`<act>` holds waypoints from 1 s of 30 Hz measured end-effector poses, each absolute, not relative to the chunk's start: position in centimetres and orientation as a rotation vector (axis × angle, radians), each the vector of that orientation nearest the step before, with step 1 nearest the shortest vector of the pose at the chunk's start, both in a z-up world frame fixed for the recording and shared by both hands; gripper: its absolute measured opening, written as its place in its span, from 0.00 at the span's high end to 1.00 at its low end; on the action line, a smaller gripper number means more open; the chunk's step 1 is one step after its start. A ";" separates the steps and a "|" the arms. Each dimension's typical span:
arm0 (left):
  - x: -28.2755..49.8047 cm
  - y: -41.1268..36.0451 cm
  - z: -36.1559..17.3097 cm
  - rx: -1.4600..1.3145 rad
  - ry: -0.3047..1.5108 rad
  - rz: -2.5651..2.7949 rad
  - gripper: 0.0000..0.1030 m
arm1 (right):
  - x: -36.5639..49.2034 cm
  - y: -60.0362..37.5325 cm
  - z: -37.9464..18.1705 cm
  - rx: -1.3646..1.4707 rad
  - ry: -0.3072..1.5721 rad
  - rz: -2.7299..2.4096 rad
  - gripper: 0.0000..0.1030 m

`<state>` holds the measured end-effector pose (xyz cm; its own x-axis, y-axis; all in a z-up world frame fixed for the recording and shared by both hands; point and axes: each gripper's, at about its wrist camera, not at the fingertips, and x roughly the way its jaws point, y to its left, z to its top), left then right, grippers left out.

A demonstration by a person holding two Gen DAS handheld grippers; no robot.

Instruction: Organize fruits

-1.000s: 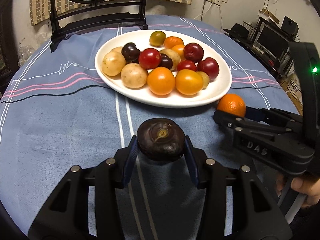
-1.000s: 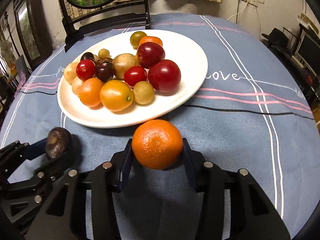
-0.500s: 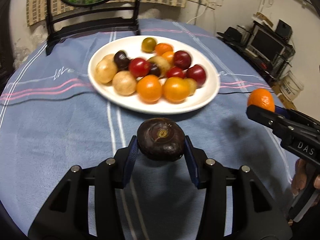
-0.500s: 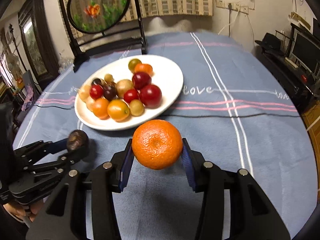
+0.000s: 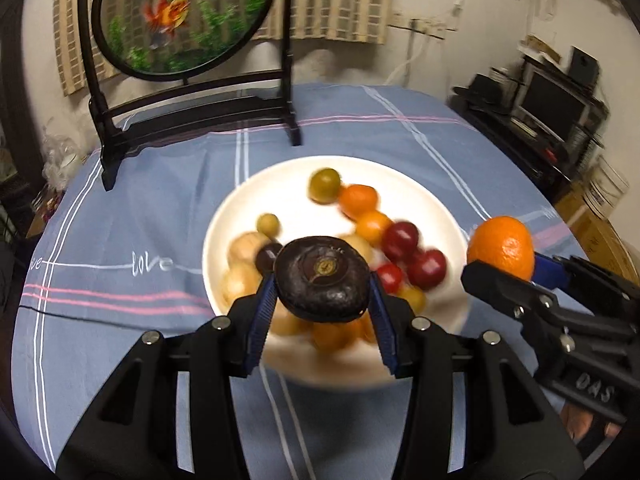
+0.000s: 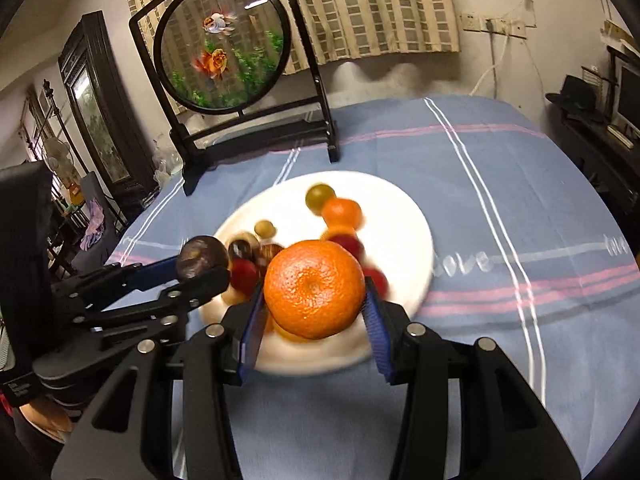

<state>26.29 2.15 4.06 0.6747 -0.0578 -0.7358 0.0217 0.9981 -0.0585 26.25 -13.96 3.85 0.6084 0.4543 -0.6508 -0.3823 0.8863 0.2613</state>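
Orange mandarin (image 6: 314,289) and dark fruit (image 5: 322,278), each pinched in fingers, hang above plate (image 5: 448,216), dead ahead.

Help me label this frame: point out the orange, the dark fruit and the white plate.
orange (image 6: 314,288), right wrist view, middle of its peel.
dark fruit (image 5: 322,278), left wrist view, middle of its top face.
white plate (image 5: 276,178), left wrist view, bare far rim.

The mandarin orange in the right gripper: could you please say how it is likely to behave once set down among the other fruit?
The mandarin orange looks round, so it would probably roll unless other fruit blocks it. Its pebbled peel likely grips the right gripper pads well. The white plate is shallow and already crowded, so a careless drop might nudge the small tomatoes outward.
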 end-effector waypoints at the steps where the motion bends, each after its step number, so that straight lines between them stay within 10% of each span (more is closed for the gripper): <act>1: 27.1 2.4 3.9 -0.051 0.837 -0.031 0.55 | 27.2 -13.4 3.8 0.093 0.787 0.483 0.55; 12: 33.0 5.0 1.2 -0.116 0.907 0.052 0.55 | 33.0 -10.5 1.0 0.018 0.827 0.461 0.53; 17: 32.0 5.8 2.2 -0.153 0.864 0.051 0.25 | 31.8 -12.5 2.4 0.100 0.745 0.465 0.36; 30: 22.5 3.0 5.2 -0.073 0.783 0.025 0.14 | 23.2 -15.9 2.6 -0.021 0.743 0.417 0.36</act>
